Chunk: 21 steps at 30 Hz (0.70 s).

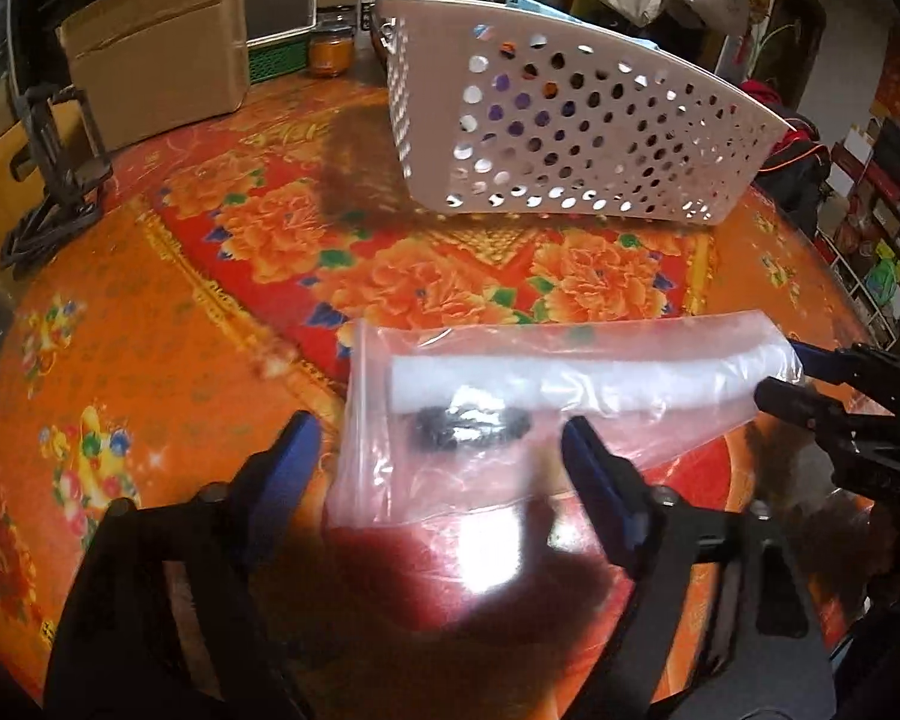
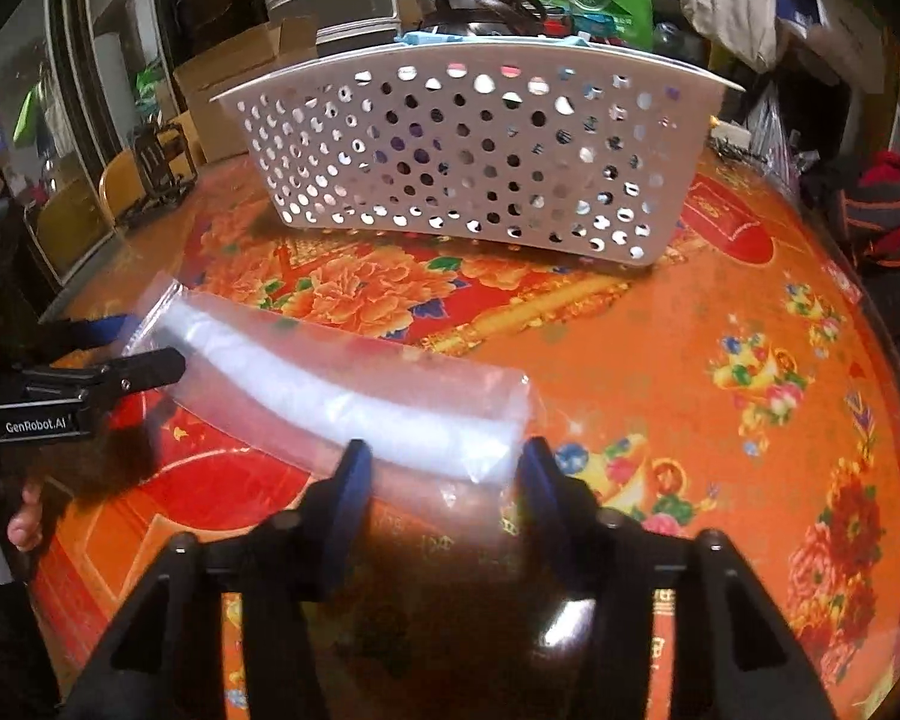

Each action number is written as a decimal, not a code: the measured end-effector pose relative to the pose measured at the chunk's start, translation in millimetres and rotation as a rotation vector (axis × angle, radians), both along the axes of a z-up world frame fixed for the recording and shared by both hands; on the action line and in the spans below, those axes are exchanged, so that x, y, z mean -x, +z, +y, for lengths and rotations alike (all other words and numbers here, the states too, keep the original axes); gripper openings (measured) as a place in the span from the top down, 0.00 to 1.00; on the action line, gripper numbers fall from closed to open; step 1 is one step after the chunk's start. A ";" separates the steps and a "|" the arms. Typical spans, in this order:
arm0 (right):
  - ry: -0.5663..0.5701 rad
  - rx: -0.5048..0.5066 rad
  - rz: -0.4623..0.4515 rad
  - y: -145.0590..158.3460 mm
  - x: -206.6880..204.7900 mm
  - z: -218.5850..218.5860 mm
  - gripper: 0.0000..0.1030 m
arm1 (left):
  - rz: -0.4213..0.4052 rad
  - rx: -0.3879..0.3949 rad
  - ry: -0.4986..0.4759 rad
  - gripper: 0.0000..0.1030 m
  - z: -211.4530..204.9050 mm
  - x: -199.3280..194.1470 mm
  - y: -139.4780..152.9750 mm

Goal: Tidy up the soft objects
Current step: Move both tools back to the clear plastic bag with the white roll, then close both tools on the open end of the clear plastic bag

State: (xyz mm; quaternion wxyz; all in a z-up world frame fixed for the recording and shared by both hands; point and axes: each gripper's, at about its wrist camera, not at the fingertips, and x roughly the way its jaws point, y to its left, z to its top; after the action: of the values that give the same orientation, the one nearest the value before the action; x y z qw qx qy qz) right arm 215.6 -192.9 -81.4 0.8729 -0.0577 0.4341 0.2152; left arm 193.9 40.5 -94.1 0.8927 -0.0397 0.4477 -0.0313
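Two tools: a left tool [image 1: 444,450] and a right tool [image 2: 444,468] were held low over the desk [image 1: 150,360], one at each end of a clear zip bag [image 1: 510,396].
Bag contents: a white roll of soft material [image 1: 570,381] and a small dark item [image 1: 468,429] were seen inside; the dark item could not be identified.
Bag position: it was found near the front of the desk, well apart from the basket.
Left tool: its blue fingers [image 1: 594,480] were spread wide, the zip end of the bag lying between them, not pinched.
Right tool: its jaws were set either side of the bag's other end; whether they pressed on it could not be told.
Basket: a white perforated basket [image 2: 462,162] was stood at the back; light blue material showed above its rim.
Box: an open cardboard box [image 1: 156,54] was seen behind; its contents were hidden.
Writing: "GenRobot.AI" was read on the left tool's body in the right wrist view.
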 end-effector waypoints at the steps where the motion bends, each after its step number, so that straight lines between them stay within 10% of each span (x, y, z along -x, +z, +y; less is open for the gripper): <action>1: 0.001 0.004 -0.001 -0.3 -0.3 0.9 0.55 | -0.001 -0.005 0.004 0.34 -1.6 0.8 0.8; 5: -0.001 0.011 -0.007 -0.1 0.1 1.2 0.67 | -0.012 -0.012 0.011 0.60 -8.3 7.9 3.6; 10: 0.016 0.022 -0.016 0.5 2.2 5.1 0.86 | -0.019 0.035 0.015 0.69 -3.0 12.1 4.6; 21: 0.008 -0.071 -0.039 10.6 9.2 -4.4 0.90 | -0.056 0.208 0.023 0.88 21.3 21.4 5.8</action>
State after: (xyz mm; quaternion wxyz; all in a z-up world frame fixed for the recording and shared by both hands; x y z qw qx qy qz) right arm 206.4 -197.3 -70.8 0.8818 -0.0327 0.4089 0.2329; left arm 172.5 61.8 -88.3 0.8963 -0.1364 0.4165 -0.0684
